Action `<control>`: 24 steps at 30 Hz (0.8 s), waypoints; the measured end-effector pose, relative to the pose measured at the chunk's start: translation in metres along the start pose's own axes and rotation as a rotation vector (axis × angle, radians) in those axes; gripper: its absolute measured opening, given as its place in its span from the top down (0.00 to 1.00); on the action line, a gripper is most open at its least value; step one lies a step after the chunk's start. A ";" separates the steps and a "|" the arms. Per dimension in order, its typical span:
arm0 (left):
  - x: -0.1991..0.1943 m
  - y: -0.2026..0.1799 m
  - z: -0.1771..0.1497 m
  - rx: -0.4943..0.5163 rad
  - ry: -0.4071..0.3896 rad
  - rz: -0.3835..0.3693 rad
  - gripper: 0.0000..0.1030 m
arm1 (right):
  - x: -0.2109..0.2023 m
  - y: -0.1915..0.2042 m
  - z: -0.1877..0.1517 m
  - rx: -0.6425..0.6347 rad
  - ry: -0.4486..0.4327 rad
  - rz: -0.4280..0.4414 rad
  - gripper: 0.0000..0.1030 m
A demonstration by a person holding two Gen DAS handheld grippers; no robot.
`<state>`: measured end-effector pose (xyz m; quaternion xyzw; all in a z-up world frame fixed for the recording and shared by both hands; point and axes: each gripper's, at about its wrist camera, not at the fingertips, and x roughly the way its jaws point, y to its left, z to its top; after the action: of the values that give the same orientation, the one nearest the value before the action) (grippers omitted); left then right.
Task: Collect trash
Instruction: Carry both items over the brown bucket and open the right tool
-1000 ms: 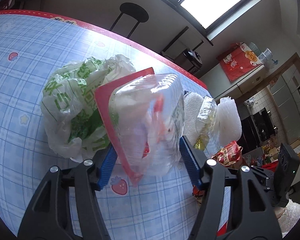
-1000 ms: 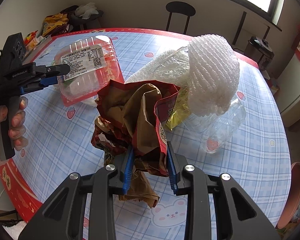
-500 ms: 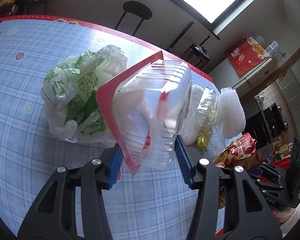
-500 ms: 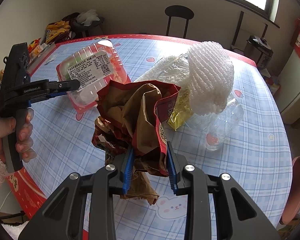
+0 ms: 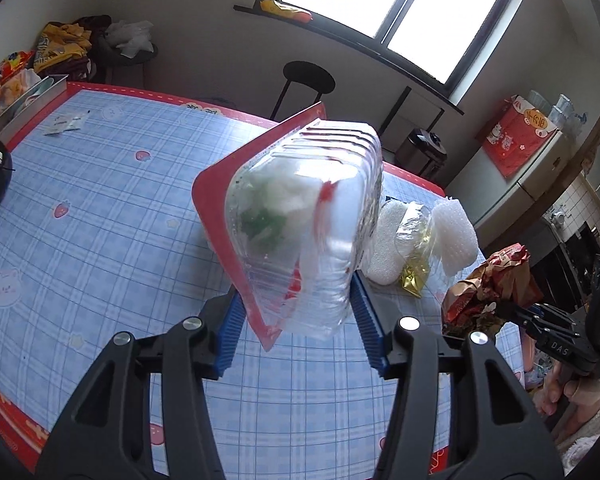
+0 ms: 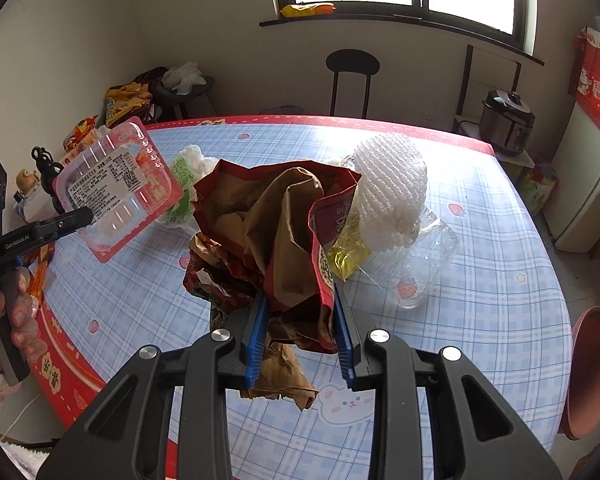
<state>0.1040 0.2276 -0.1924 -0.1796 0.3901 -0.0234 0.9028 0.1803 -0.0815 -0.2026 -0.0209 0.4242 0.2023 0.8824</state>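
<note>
Trash rides clear of the blue checked table [image 6: 500, 320] as the left gripper [image 5: 296, 328] pinches a clear-lidded red food tray [image 5: 300, 224] and the right gripper [image 6: 300, 340] clamps a crumpled red-brown snack bag [image 6: 276, 240], though the slick, tilted tray could slip free.
</note>
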 end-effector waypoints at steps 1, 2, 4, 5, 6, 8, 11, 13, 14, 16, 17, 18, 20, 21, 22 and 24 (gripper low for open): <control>-0.007 -0.003 0.001 0.007 -0.012 0.012 0.49 | -0.006 -0.002 0.001 0.004 -0.017 -0.001 0.71; -0.014 -0.006 0.001 0.017 -0.020 0.020 0.49 | -0.012 -0.005 0.002 0.010 -0.034 -0.003 0.71; -0.026 -0.016 0.002 0.034 -0.034 0.029 0.49 | -0.025 -0.014 0.004 0.026 -0.071 -0.008 0.71; -0.029 -0.023 0.004 0.040 -0.040 0.030 0.49 | -0.031 -0.020 0.004 0.035 -0.088 -0.012 0.71; -0.033 -0.031 0.005 0.045 -0.044 0.028 0.49 | -0.038 -0.026 0.004 0.046 -0.105 -0.017 0.71; -0.039 -0.045 0.007 0.050 -0.055 0.016 0.49 | -0.053 -0.042 0.003 0.067 -0.137 -0.031 0.71; -0.047 -0.071 0.010 0.071 -0.074 -0.005 0.49 | -0.077 -0.072 -0.003 0.094 -0.183 -0.072 0.71; -0.049 -0.092 0.011 0.095 -0.084 -0.022 0.49 | -0.095 -0.096 -0.009 0.115 -0.213 -0.107 0.71; -0.050 -0.103 0.011 0.107 -0.086 -0.032 0.48 | -0.103 -0.109 -0.013 0.126 -0.225 -0.128 0.71; -0.049 -0.125 0.011 0.130 -0.090 -0.051 0.48 | -0.120 -0.136 -0.021 0.147 -0.246 -0.176 0.71; -0.049 -0.136 0.011 0.141 -0.093 -0.059 0.48 | -0.129 -0.150 -0.025 0.157 -0.256 -0.204 0.71; -0.047 -0.146 0.011 0.150 -0.094 -0.068 0.48 | -0.136 -0.165 -0.030 0.165 -0.262 -0.233 0.71; -0.044 -0.169 0.009 0.169 -0.098 -0.087 0.48 | -0.151 -0.194 -0.039 0.182 -0.271 -0.297 0.71; -0.042 -0.180 0.009 0.179 -0.098 -0.095 0.48 | -0.158 -0.209 -0.045 0.193 -0.273 -0.328 0.71; -0.040 -0.191 0.008 0.186 -0.098 -0.105 0.48 | -0.165 -0.224 -0.050 0.205 -0.276 -0.355 0.71; -0.035 -0.213 0.005 0.197 -0.098 -0.125 0.48 | -0.179 -0.253 -0.062 0.231 -0.277 -0.406 0.71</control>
<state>0.1043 0.0368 -0.0923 -0.1152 0.3294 -0.1091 0.9308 0.1294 -0.3873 -0.1404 0.0232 0.3070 -0.0275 0.9510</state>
